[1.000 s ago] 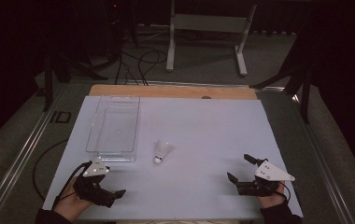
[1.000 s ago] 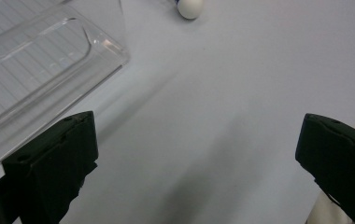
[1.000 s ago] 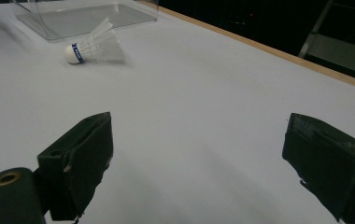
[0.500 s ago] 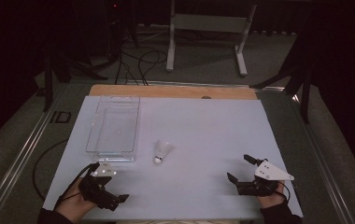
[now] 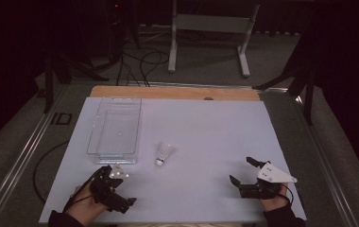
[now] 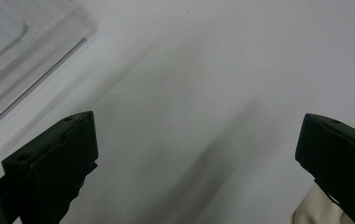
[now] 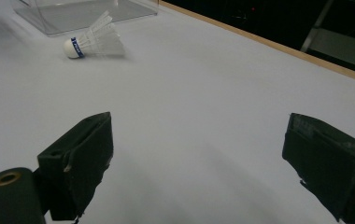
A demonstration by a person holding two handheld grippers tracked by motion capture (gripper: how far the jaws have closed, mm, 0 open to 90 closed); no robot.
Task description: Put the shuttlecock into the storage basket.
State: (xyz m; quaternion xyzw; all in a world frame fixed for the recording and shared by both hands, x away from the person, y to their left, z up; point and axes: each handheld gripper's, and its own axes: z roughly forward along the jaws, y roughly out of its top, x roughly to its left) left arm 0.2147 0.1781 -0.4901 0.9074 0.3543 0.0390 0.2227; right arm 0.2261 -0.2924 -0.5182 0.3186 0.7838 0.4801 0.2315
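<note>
From the high view, the shuttlecock [image 5: 164, 154] is lying on its side on the white table [image 5: 206, 137], just beside the near right corner of the clear tray [image 5: 116, 127], its cork end pointing toward the person and its feathers away. The left gripper [image 5: 114, 189] is sitting just below that same tray corner, nearer the shuttlecock than the right gripper [image 5: 244, 174], which is resting well apart from the tray at the table's right edge. Compared with a second ago, the left gripper is turning, its grey plate swinging up toward the tray, while the right one is keeping its place.

In the left gripper view, the left gripper [image 6: 196, 140] is standing wide open and holding nothing, with the tray's edge [image 6: 26, 56] showing at the upper left over blurred table.

In the right gripper view, the right gripper [image 7: 199, 149] is also gaping wide and empty. The shuttlecock [image 7: 94, 42] is lying far ahead and to the left, touching nothing, just in front of the tray [image 7: 73, 14], its long axis running across the view with the cork at the left.
</note>
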